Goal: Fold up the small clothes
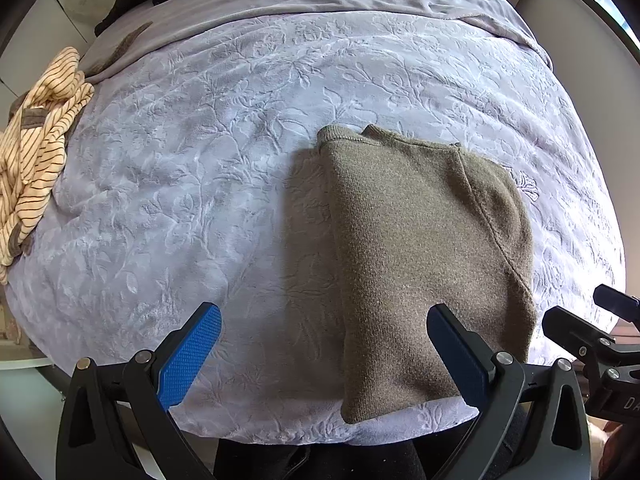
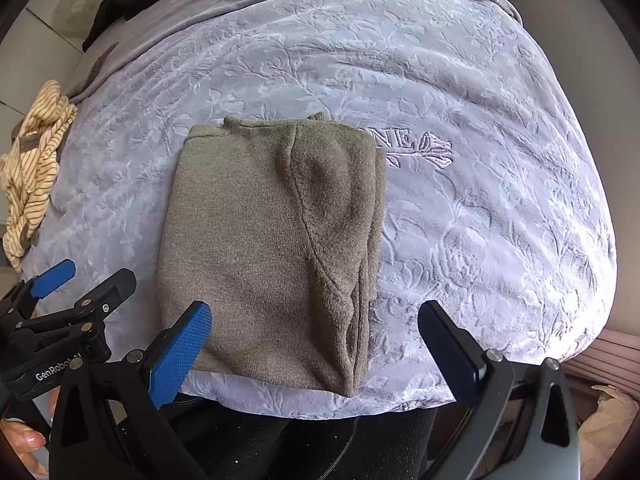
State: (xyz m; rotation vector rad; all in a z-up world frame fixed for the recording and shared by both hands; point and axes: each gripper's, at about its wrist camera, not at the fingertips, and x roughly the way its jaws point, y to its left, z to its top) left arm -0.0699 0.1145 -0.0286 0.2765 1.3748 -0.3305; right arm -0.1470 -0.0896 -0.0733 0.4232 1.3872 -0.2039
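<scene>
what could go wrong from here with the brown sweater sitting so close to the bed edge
1. The folded brown sweater has its near end right at the edge of the lavender bedspread; a nudge or a one-sided lift could slide it off.
2. Both the left gripper and right gripper are open and hold nothing, so a grab of only the top layer may undo the fold along the raised seam.
3. The striped garment lies crumpled at the far left edge and may slip off.

**Both grippers open, side by side**

Left gripper: blue-padded fingers spread wide, nothing between them. Right gripper: fingers likewise wide apart, empty. The two sit close together, level, pointing the same way. A hand shows at the lower left of the right wrist view, under the left gripper.
</scene>
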